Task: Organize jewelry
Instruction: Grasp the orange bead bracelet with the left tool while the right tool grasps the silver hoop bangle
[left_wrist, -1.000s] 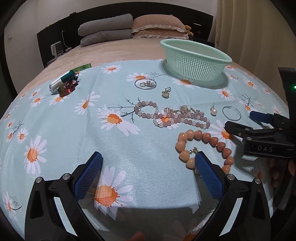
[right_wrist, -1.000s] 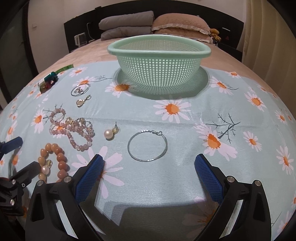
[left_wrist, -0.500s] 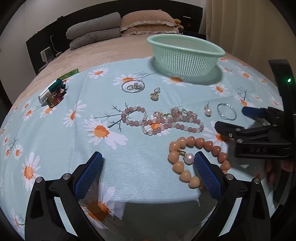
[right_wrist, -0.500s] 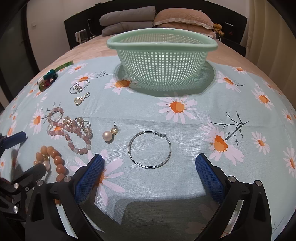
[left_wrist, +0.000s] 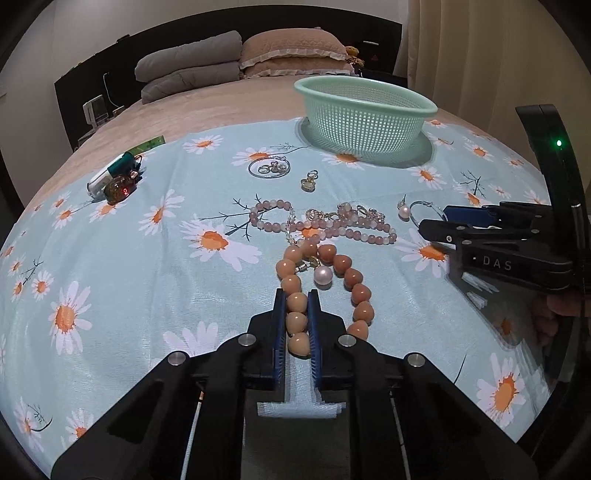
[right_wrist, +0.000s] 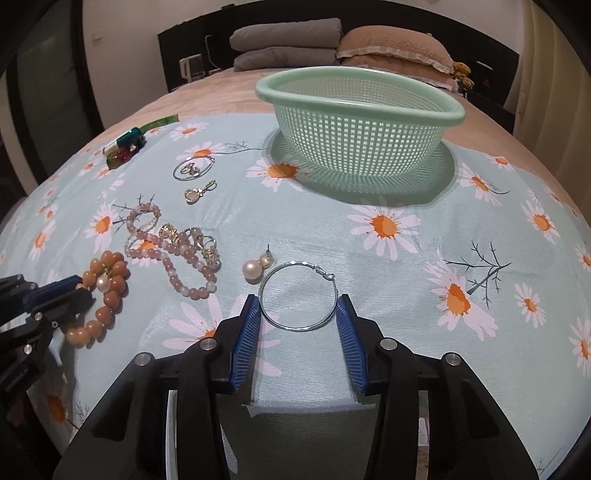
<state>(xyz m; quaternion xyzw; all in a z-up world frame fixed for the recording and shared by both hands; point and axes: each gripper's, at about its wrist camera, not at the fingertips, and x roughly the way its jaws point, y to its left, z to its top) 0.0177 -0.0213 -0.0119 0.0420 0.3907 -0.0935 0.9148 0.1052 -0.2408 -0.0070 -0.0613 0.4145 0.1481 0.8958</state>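
My left gripper (left_wrist: 296, 295) is shut on the orange bead bracelet (left_wrist: 352, 278), pinching one side of its loop on the daisy cloth. A pearl (left_wrist: 323, 276) lies inside that loop. My right gripper (right_wrist: 298, 301) is partly closed around the silver hoop earring (right_wrist: 298, 297); its blue pads (right_wrist: 248, 332) sit at the hoop's two sides, and contact is unclear. A pearl stud earring (right_wrist: 253, 270) lies just left of the hoop. A pink bead necklace (left_wrist: 325, 229) lies beyond the orange bracelet. The green mesh basket (right_wrist: 360, 125) stands at the back.
A small hoop with rings (left_wrist: 269, 168) and a gold charm (left_wrist: 308, 183) lie left of the basket. A glass trinket and green-capped bottle (left_wrist: 114, 181) sit far left. Pillows (left_wrist: 236, 59) lie at the bed's head. The cloth (left_wrist: 129, 277) covers the bed.
My left gripper closed from wide open onto the orange bracelet. My right gripper moved forward and narrowed around the silver hoop.
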